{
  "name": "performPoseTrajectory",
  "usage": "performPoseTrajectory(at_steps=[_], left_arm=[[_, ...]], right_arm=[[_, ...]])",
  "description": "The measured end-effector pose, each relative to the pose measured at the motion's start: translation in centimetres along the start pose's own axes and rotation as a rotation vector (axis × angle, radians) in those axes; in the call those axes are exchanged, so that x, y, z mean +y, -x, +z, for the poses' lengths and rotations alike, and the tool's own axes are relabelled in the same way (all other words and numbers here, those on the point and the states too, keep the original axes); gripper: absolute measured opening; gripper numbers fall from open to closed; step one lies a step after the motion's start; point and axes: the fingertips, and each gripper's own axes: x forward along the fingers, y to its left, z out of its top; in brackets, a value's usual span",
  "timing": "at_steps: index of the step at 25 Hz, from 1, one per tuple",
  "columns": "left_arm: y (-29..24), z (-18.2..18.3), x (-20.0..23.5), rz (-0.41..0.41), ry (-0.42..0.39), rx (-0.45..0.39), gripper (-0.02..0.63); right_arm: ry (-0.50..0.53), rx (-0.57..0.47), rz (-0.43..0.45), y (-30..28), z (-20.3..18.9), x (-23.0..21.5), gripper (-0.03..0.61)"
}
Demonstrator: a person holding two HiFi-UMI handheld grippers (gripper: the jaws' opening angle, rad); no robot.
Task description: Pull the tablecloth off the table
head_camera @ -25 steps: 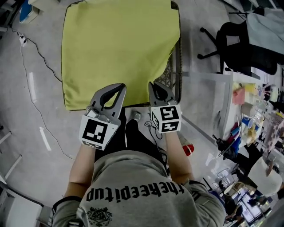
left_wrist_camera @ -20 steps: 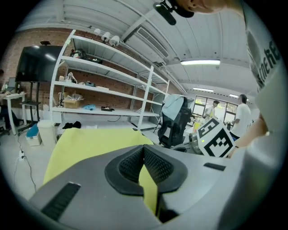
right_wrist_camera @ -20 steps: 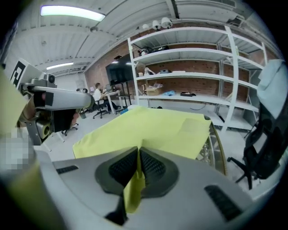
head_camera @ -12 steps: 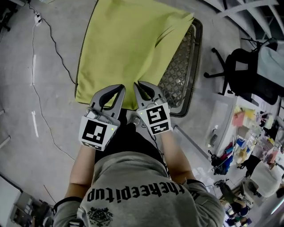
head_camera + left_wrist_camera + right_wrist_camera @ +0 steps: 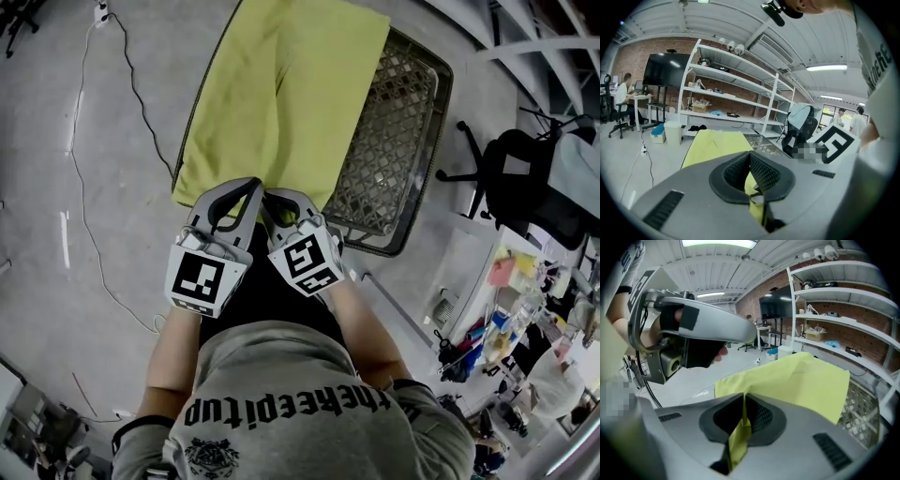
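Yellow-green tablecloth (image 5: 272, 103) lies bunched over the left part of the wire-mesh bench (image 5: 398, 122), whose right side shows bare (the grid of the mesh is plain there). At its near edge the left tool (image 5: 248, 185) and the right tool (image 5: 274, 197) sit side by side, each with jaws clamped tight on a fold of the fabric.

Open floor (image 5: 37, 112) left of mesh table (image 5: 398, 141), cable (image 5: 136, 89) across it; office chair (image 5: 511, 173) right.
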Motion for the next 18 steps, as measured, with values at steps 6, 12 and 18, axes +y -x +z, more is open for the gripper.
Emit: performPoseTrajectory(at_steps=[6, 12, 18], left_arm=[[0.5, -0.1, 0.5, 0.011, 0.009, -0.009, 0.015], [0.8, -0.1, 0.3, 0.010, -0.003, -0.014, 0.015], [1.3, 0.0, -0.4, 0.014, -0.016, -0.019, 0.015]], right_arm=[[-0.035, -0.009, 0.035, 0.2, -0.4, 0.4, 0.025], [-0.123, -0.008, 0.086, 0.4, -1.0, 1.1, 0.037], [-0.142, 0.004, 0.146, 1.0, -1.9, 3.0, 0.069]])
